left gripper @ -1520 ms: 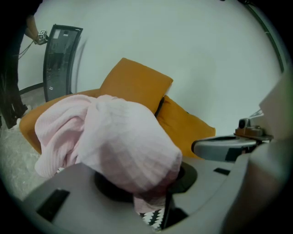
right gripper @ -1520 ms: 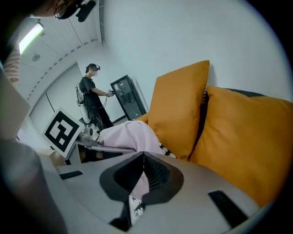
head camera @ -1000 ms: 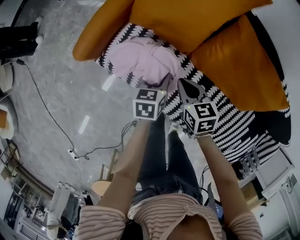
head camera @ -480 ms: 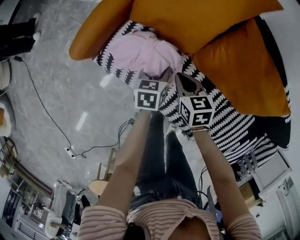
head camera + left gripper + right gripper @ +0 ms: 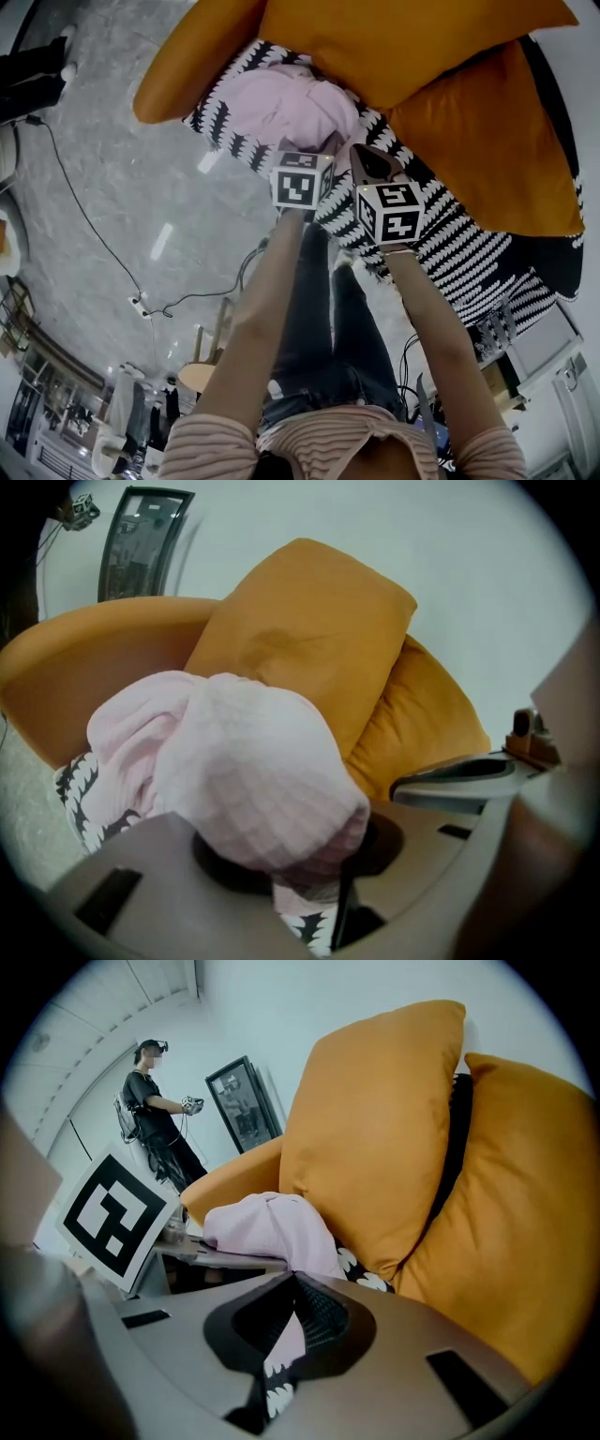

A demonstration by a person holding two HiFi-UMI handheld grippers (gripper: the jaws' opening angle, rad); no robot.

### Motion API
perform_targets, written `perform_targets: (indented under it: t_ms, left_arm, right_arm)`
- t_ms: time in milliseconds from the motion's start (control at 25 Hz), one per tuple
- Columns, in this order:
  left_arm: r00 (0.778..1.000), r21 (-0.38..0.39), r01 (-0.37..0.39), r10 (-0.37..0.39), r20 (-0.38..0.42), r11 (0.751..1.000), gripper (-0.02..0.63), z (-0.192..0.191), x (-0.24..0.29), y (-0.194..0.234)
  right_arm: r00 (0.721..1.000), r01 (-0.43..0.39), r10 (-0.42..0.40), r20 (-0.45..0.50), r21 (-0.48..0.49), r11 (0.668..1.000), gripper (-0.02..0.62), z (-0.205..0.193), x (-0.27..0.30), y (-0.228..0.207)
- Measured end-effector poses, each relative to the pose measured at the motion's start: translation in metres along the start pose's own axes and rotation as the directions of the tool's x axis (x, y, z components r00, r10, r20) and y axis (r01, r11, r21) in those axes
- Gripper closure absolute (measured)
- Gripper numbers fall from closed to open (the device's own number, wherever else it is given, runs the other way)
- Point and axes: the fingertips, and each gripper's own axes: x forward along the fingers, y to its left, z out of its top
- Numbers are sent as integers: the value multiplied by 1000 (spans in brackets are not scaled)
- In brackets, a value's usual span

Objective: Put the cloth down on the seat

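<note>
A pink cloth (image 5: 281, 98) lies bunched on the black-and-white patterned seat (image 5: 450, 244) of an orange armchair. My left gripper (image 5: 328, 150) is at the cloth's near edge, shut on a fold of it. In the left gripper view the cloth (image 5: 253, 771) bulges over the jaws of that gripper (image 5: 309, 864) and runs down between them. My right gripper (image 5: 363, 159) hovers just to the right over the seat, its jaws together with nothing in them. The right gripper view shows that gripper's (image 5: 295, 1283) pads meeting, with the cloth (image 5: 267, 1227) beyond them.
Two orange cushions (image 5: 394, 37) (image 5: 487, 141) lean on the chair back behind the cloth. An orange armrest (image 5: 178, 75) bounds the seat on the left. Cables and a power strip (image 5: 141, 305) lie on the grey floor. A person (image 5: 155, 1119) stands far off by a dark panel (image 5: 244, 1101).
Both grippers have moved a little farther in over the seat, and the cloth went with the left one. The left jaws stay shut on it.
</note>
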Motion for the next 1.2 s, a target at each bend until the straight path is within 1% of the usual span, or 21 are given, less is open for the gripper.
perform_targets:
  t_ms: [280, 480, 640, 800, 920, 1000, 1200]
  left_arm:
    - [1000, 5, -3, 3, -19, 1000, 460, 3, 15, 14]
    - [1000, 6, -10, 10, -26, 1000, 453, -3, 24, 9]
    - [1000, 4, -15, 15, -28, 1000, 440, -5, 31, 15]
    - [999, 11, -27, 28, -23, 1000, 428, -4, 37, 10]
    - [999, 2, -37, 37, -26, 999, 420, -6, 40, 12]
    - [998, -8, -47, 47, -31, 999, 408, -9, 42, 13]
    - [997, -12, -70, 70, -33, 997, 346, -6, 46, 10]
  right_arm:
    - [1000, 2, -2, -26, -11, 1000, 588, 2, 16, 3]
    - [1000, 2, -2, -29, -12, 1000, 587, -7, 17, -3]
    - [999, 7, -7, -34, -13, 1000, 588, -9, 24, -5]
    - [999, 13, -14, -32, -7, 1000, 586, -9, 18, -11]
    - [999, 15, -15, -31, -6, 1000, 587, -11, 18, -11]
    - [999, 15, -16, -31, -5, 1000, 586, -13, 19, -12]
    - [999, 21, -21, -32, 3, 1000, 588, -15, 20, -18]
